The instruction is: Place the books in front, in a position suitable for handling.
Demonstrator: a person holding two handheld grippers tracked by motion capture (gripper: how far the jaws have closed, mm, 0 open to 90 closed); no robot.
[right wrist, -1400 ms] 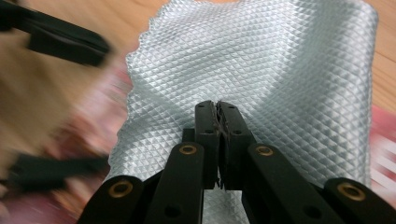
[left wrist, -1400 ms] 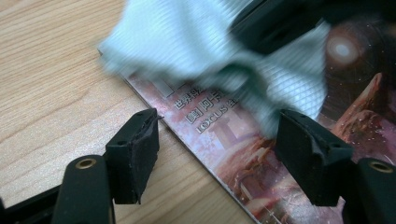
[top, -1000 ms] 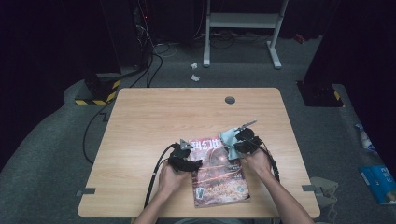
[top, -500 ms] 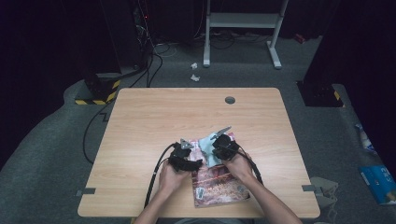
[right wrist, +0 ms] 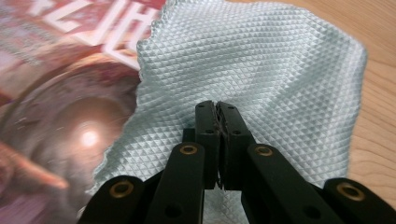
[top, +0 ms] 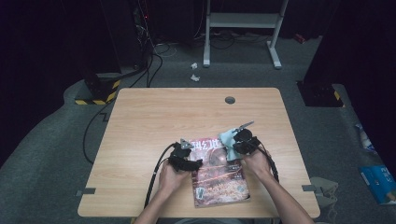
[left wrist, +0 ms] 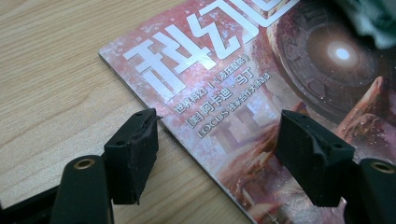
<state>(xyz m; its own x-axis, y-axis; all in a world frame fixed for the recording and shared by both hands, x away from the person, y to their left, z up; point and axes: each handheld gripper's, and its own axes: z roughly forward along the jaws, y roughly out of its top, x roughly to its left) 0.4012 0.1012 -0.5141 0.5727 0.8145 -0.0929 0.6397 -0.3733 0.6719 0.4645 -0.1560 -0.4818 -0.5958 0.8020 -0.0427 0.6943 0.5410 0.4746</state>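
Observation:
A magazine (top: pixel 218 177) with a reddish cover (left wrist: pixel 261 70) lies at the table's near middle. A pale blue waffle-weave cloth (top: pixel 226 138) rests on its far right corner and spills onto the wood (right wrist: pixel 280 60). My right gripper (top: pixel 235 145) is shut, its jaws (right wrist: pixel 217 121) pinched together on a fold of the cloth. My left gripper (top: pixel 197 164) is open at the magazine's left edge. In the left gripper view its jaws (left wrist: pixel 219 149) straddle that edge, one pad (left wrist: pixel 135 154) over the wood and the other over the cover.
The wooden table (top: pixel 154 121) has a round cable hole (top: pixel 229 100) near its far edge. Black cables (top: pixel 156 177) trail from the left gripper over the near edge. A white frame stand (top: pixel 243 28) and floor cables lie beyond the table.
My right gripper swept left across the cover with the cloth, then came back right to the magazine's far right corner. The left gripper stayed put.

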